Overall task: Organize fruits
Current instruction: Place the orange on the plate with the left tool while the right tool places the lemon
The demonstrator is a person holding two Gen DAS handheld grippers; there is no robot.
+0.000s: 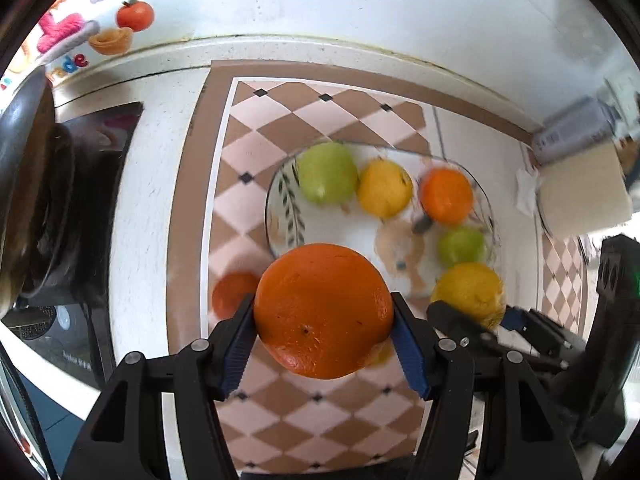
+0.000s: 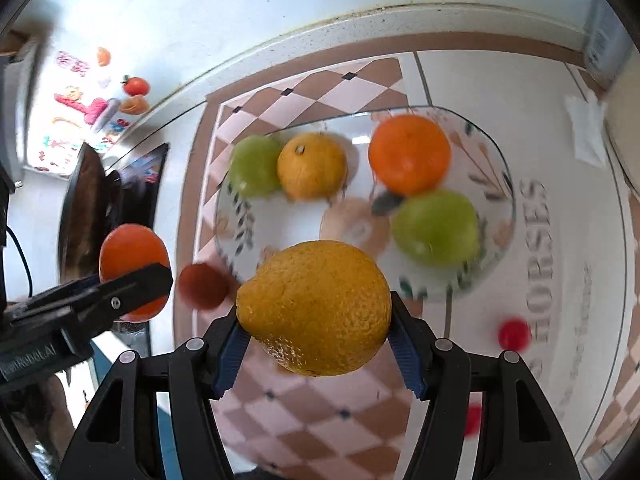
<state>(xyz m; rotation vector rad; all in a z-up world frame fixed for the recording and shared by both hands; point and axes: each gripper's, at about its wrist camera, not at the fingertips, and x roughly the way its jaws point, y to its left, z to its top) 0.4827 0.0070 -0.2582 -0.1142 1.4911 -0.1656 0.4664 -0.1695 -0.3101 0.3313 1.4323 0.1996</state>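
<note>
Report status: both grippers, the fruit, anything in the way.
Left gripper shut on orange. Right gripper shut on lemon. Glass plate holds four fruits. Small orange fruit loose beside plate.

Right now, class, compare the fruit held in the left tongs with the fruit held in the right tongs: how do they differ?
The orange in the left tongs is deep orange; the lemon in the right tongs is yellow. The orange is round; the lemon bulges to a blunt tip on one side. The orange's peel looks smoother, the lemon's more pebbled. Both are citrus fruits, gripped at their sides by blue pads, above the checked mat.
</note>
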